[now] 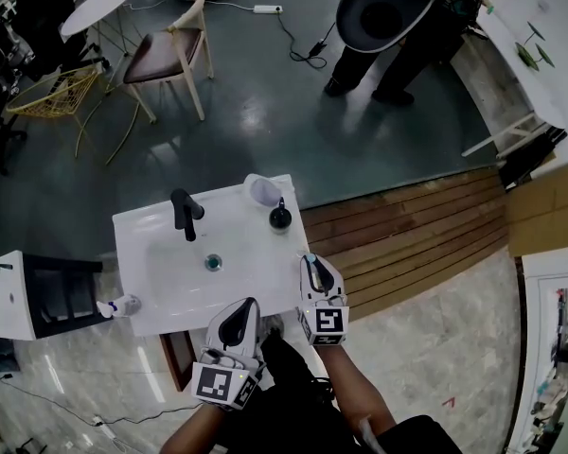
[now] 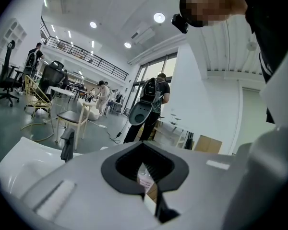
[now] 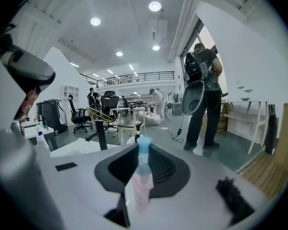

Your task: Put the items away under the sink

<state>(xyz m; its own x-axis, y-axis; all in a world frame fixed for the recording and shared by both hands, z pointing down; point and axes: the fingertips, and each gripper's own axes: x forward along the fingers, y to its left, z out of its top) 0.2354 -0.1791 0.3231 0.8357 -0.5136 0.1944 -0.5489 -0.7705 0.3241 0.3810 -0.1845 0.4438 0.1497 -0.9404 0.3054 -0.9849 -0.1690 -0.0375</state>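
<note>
The white sink [image 1: 161,225] with its black faucet [image 1: 185,214] stands right in front of me. At its front right corner, my right gripper [image 1: 315,274] is shut on a pink bottle [image 3: 142,186] with a blue cap, held upright between the pads. My left gripper [image 1: 237,324] hovers at the sink's front edge and points over the basin. Its jaws [image 2: 146,174] stand close together; a pale thing with pink print shows in the slit, and I cannot tell whether it is held. A black pump bottle [image 1: 280,218], a clear cup [image 1: 263,190] and a small white bottle [image 1: 121,305] stand on the sink.
A dark wooden cabinet front [image 1: 175,357] shows below the sink's front edge. Another white unit [image 1: 5,296] stands to the left. A wooden deck [image 1: 407,235] lies to the right. A person [image 1: 388,17] carrying a dark shell chair stands beyond, with a wooden chair [image 1: 170,60] nearby.
</note>
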